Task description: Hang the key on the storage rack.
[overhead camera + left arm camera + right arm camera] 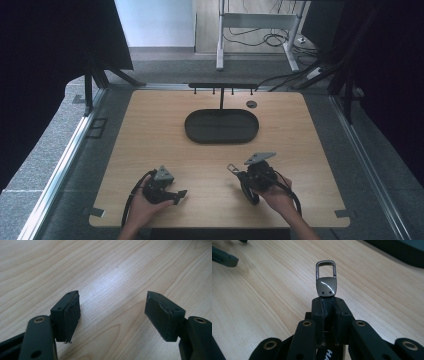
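- My right gripper (328,312) has its fingers clamped on a keychain clip (326,281), its metal loop jutting forward, lower centre-right of the high view.
- My left gripper (112,315) gapes wide, holding nothing.
- The hook rack (222,86) above the black tray (195,131) at upper centre looks bare; I judge hanging remains.

Lab-style recording bay: wooden table (150,145) ringed by black curtains (45,60), aluminium rails (65,155), loose cables (260,37) on far grey floor.

A small dark metal key clip (326,280) with a rectangular loop stood clamped between the right gripper (329,303) jaws, above the wooden surface (262,302).
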